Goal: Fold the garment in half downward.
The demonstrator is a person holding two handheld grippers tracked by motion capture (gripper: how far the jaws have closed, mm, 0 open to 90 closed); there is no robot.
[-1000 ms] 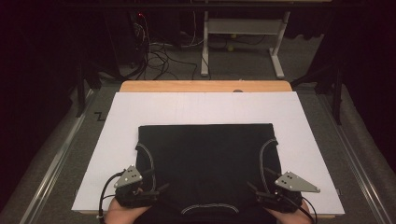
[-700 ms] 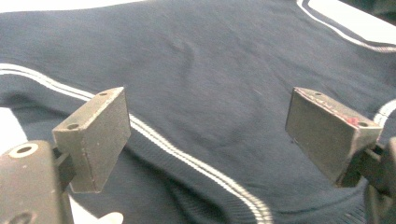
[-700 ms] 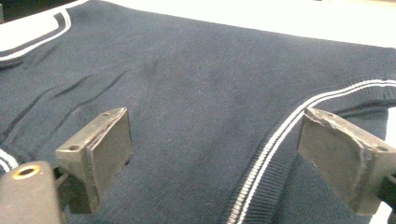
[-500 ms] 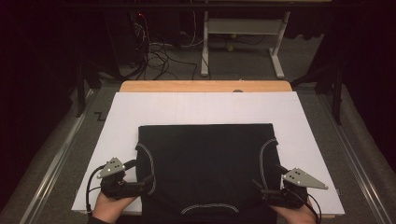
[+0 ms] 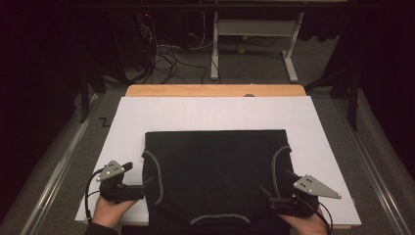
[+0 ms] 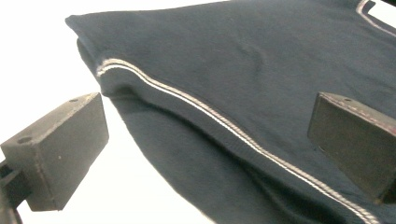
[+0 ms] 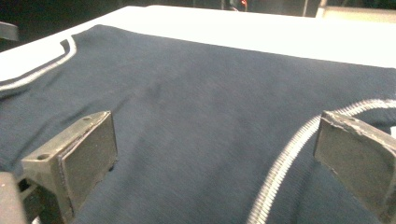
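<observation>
A folded dark garment [image 5: 215, 178] with pale seam lines lies on the near half of the white sheet [image 5: 215, 115], bare sheet beyond and at both sides; the left gripper [image 5: 139, 186] sits just off its left edge, jaws just opened wide, gripping nothing; the right gripper [image 5: 274, 196] rests at the near right corner, jaws spread over the cloth, nothing pinched.

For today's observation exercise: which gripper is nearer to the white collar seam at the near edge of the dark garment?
Right. The right gripper sits over the garment's near corner, closer to the collar seam; the left gripper stands at the far side edge.
</observation>
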